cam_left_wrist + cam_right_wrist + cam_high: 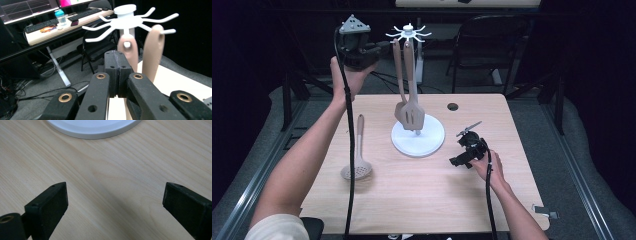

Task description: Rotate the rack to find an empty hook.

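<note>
- My left gripper is up in the air at the far left edge of the table, level with the top of the white utensil rack. Jaws are pressed together with nothing between them; in the left gripper view the 2 pads meet flat, just short of the rack's hooks.
- On the table below and nearer to me lies a slotted spoon, handle pointing away from me, well apart from both grippers.
- Middle of the table: the rack stands on its round white base. 2 tan utensils hang from the hooks, a slotted turner in front and another one behind it. Can't quite make out the head of the back one, it's mostly covered, maybe a spatula.
- In the left gripper view their 2 handle ends hang right behind my closed jaws, not touching as far as I can see.
- My right gripper sits low over the table, right of the base, jaws spread wide with only bare wood between them. The right gripper view has the base rim just ahead.
</note>
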`<state>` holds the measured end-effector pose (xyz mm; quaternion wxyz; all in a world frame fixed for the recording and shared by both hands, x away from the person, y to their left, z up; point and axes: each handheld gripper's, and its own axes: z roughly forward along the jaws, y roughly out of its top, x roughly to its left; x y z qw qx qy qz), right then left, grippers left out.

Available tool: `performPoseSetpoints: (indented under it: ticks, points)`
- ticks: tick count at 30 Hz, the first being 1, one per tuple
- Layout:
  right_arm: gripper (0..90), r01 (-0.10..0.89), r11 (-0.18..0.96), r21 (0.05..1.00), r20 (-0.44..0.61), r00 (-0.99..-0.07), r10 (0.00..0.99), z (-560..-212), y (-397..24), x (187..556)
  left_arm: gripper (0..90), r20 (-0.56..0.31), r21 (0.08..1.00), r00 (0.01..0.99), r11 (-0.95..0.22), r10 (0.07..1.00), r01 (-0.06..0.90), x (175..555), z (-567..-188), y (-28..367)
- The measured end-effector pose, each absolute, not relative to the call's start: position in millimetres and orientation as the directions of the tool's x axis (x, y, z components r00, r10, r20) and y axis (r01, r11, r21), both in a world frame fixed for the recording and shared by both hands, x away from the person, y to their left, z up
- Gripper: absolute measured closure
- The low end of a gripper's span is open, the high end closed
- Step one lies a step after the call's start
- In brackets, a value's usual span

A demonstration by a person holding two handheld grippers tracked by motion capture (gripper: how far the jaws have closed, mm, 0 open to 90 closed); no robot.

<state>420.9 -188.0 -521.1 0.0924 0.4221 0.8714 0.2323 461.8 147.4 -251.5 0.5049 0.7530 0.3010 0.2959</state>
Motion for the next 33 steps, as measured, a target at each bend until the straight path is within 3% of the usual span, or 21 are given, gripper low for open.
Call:
performPoseSetpoints:
  ticks: [11, 33]
  points:
    - [6.0, 0.695, 0.551, 0.461, 0.030, -0.633, 0.773, -520, -188, 421, 90.0, 0.178, 0.940, 0.672, -0.326, 0.719, 0.100, 451, -246, 135]
    - [6.5, 0.697, 0.522, 0.492, 0.037, -0.615, 0.787, -525, -185, 420, 90.0, 0.173, 0.939, 0.613, -0.317, 0.771, 0.133, 473, -243, 139]
